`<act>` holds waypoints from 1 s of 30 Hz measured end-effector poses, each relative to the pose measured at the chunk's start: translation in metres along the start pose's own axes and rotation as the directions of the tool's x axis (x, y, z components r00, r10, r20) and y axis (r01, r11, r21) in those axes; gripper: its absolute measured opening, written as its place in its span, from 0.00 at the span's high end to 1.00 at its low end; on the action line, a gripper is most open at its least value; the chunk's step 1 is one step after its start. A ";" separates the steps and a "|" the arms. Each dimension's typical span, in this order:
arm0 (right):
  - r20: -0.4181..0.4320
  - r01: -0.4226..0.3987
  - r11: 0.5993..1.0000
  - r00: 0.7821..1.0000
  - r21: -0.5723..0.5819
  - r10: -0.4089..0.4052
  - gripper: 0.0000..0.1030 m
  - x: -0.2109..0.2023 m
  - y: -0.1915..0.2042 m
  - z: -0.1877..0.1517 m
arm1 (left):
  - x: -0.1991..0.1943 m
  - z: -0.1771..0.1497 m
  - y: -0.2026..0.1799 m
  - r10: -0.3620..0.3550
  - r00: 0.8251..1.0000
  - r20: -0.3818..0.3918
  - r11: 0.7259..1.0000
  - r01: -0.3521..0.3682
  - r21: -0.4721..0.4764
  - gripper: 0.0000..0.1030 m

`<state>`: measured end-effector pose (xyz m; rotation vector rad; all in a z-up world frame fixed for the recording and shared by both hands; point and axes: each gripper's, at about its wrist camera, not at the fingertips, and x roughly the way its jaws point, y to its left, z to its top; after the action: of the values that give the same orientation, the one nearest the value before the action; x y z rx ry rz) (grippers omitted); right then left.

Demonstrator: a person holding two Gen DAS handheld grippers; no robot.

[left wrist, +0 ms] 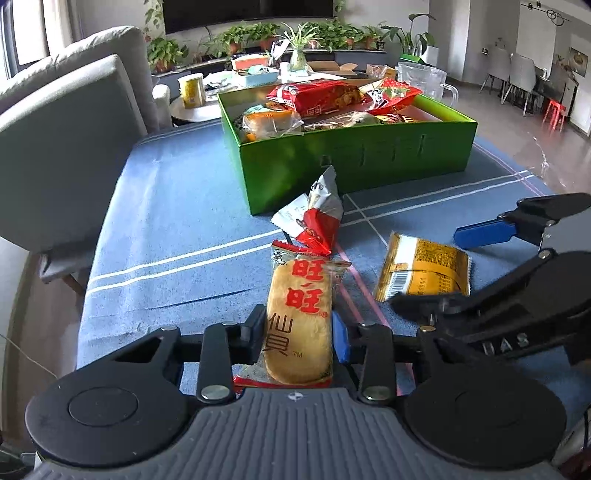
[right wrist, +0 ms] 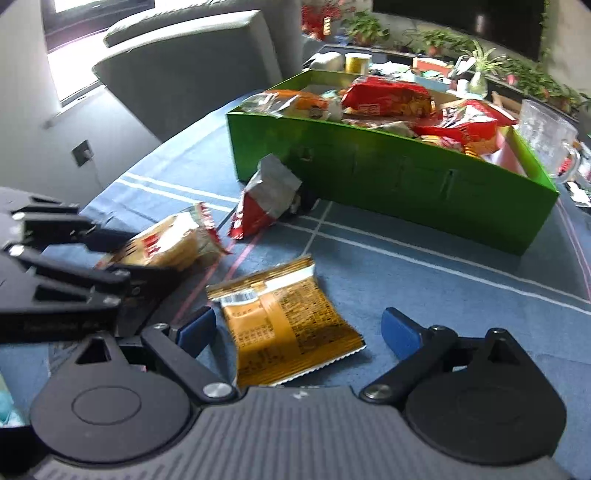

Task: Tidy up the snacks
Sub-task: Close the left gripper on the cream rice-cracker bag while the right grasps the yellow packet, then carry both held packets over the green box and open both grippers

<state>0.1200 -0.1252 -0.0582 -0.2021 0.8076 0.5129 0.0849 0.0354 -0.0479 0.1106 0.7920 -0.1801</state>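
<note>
While the left tool [left wrist: 299,332] clamps the rice cracker [left wrist: 299,317], only the right view shows its spread fingers [right wrist: 400,334].

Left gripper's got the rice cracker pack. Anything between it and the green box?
Yes. The red and silver wrapper lies on the blue cloth directly between the rice cracker pack, clamped in the left gripper, and the green box. Lifting over it likely clears it.

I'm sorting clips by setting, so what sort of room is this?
Most likely a home living room: a grey sofa beside the table, a large dark TV screen above a row of potted plants, and dining chairs further back.
</note>
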 end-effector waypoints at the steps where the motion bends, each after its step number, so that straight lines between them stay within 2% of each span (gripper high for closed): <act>1: 0.005 0.007 1.000 1.000 0.000 -0.007 0.24 -0.001 0.000 0.000 | -0.001 -0.001 0.001 -0.006 1.000 0.001 1.000 0.006 -0.014 0.67; 9: 0.030 -0.004 0.998 1.000 0.056 0.002 0.24 -0.012 -0.006 0.001 | -0.008 -0.001 0.005 -0.005 1.000 0.021 0.997 0.006 -0.081 0.67; 14: 0.047 -0.019 0.993 0.999 0.120 0.013 0.24 -0.018 -0.015 0.003 | -0.011 0.000 0.005 -0.004 1.000 0.027 0.996 0.007 -0.093 0.67; 30: 0.112 -0.062 0.984 0.993 0.167 0.043 0.24 -0.042 -0.027 0.009 | -0.029 0.014 -0.003 -0.039 0.994 0.101 0.992 0.051 -0.118 0.67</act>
<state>0.1151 -0.1599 -0.0216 0.0048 0.7483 0.4976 0.0739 0.0334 -0.0171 -0.0296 0.7049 -0.1785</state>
